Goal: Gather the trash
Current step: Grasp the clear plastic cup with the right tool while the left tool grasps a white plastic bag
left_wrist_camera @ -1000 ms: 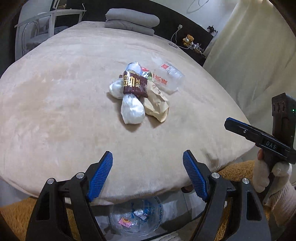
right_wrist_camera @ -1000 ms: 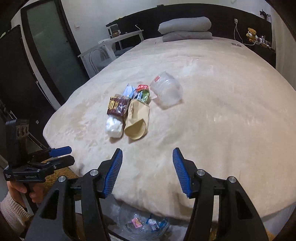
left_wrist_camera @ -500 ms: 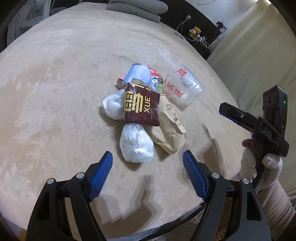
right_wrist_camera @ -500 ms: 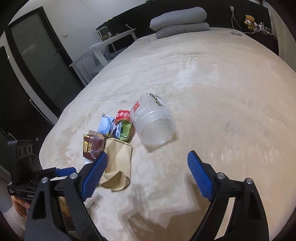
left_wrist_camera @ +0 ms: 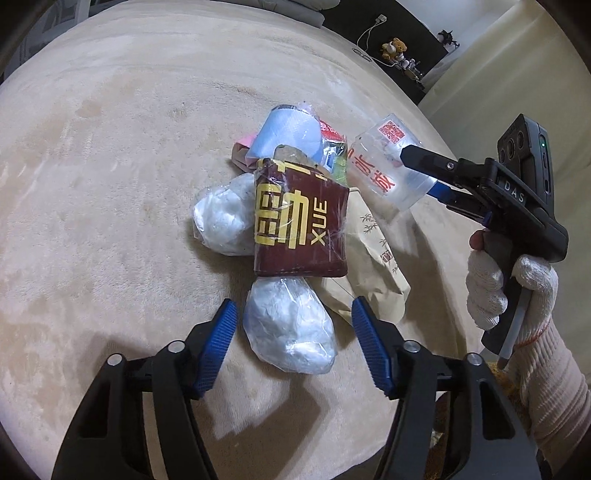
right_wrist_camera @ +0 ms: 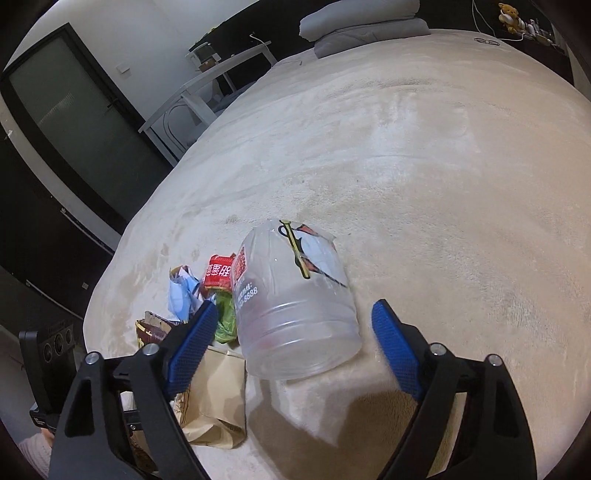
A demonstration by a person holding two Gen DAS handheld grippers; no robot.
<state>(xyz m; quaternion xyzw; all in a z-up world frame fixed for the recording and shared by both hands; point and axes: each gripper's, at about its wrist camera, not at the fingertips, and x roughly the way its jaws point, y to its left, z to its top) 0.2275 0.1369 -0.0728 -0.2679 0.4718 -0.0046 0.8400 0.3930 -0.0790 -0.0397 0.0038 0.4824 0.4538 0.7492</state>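
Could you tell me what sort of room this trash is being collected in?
Most likely a bedroom: the trash lies on a wide bed with a beige plush cover, folded grey pillows sit at its head, and a dark headboard runs behind.

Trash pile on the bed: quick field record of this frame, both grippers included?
surface: beige bed cover
left gripper: open, fingers either side of the white wrapped bundle, not closed on it
right gripper: open, fingers flanking the clear plastic cup, which lies on its side
pile: maroon packet, brown paper bag, second white bundle, blue wrapper
held: nothing yet
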